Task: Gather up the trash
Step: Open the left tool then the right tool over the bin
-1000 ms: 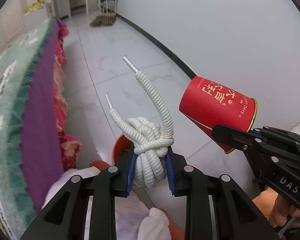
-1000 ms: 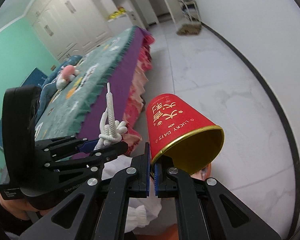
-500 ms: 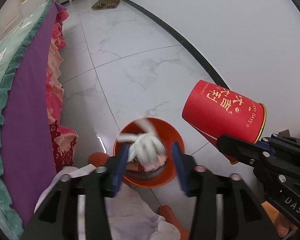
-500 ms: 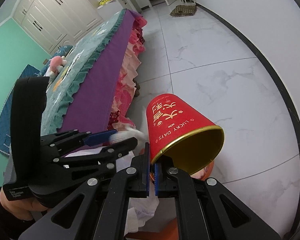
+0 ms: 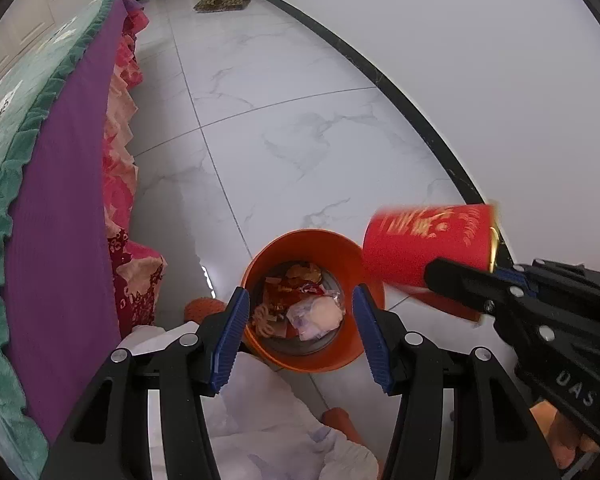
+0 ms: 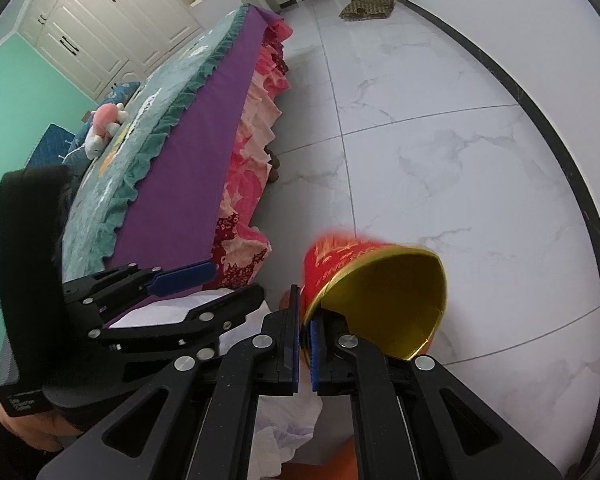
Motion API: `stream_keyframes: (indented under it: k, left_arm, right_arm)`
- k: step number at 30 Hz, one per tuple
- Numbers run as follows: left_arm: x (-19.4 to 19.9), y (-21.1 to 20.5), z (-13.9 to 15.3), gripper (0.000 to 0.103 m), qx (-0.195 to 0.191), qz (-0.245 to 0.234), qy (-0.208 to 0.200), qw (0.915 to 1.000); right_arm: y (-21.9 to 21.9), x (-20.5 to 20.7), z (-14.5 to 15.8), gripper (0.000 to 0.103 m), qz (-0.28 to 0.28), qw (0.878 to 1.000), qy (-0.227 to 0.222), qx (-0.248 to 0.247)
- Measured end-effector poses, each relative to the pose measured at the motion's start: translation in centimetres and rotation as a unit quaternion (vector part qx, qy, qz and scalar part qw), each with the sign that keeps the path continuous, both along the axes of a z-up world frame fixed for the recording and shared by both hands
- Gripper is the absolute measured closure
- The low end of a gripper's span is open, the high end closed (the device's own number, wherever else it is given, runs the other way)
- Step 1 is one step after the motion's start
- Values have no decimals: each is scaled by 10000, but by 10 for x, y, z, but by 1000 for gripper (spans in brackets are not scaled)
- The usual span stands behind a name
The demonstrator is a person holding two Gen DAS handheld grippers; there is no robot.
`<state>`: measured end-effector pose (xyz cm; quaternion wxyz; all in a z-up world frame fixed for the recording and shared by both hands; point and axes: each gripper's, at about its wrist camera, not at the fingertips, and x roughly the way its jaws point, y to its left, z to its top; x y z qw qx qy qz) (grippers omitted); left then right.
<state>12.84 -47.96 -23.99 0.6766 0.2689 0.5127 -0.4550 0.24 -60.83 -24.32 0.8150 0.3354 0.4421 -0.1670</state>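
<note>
Left tool [image 5: 300,330] hangs wide open, empty, over the bin [image 5: 370,280]. Right tool [image 6: 306,346] pinches the cup [image 6: 376,300] rim. Looks like it goes in next.

Your left wrist camera looks steeply down along its fingers, close above the orange bin [image 5: 312,300] at lower centre of the frame. Your right wrist camera looks forward and down along its own fingers, across the tiled floor [image 6: 440,152]. Both views share the bed [image 5: 52,200] at frame left, the floor, and the red paper cup [image 6: 376,292].
</note>
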Motion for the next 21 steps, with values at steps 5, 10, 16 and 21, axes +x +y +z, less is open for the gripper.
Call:
stream_keyframes:
  k: [5,10,16,21]
  left_arm:
    - [3,2,0,48,14,59,4,10000]
    - [4,4,1,48,10,84,16,10000]
    - [4,7,1,48,10,95,16,10000]
    - [4,14,12,48,-90,113,-57,9999]
  right_arm:
    - [1,6,-2,92,-13,10000,40,12]
    - [-1,9,-4,76,-97,9999,50,-1]
    - [1,11,-1,76,-56,10000,35,-29]
    - [5,9,12,76,-35,9999,-64,-113]
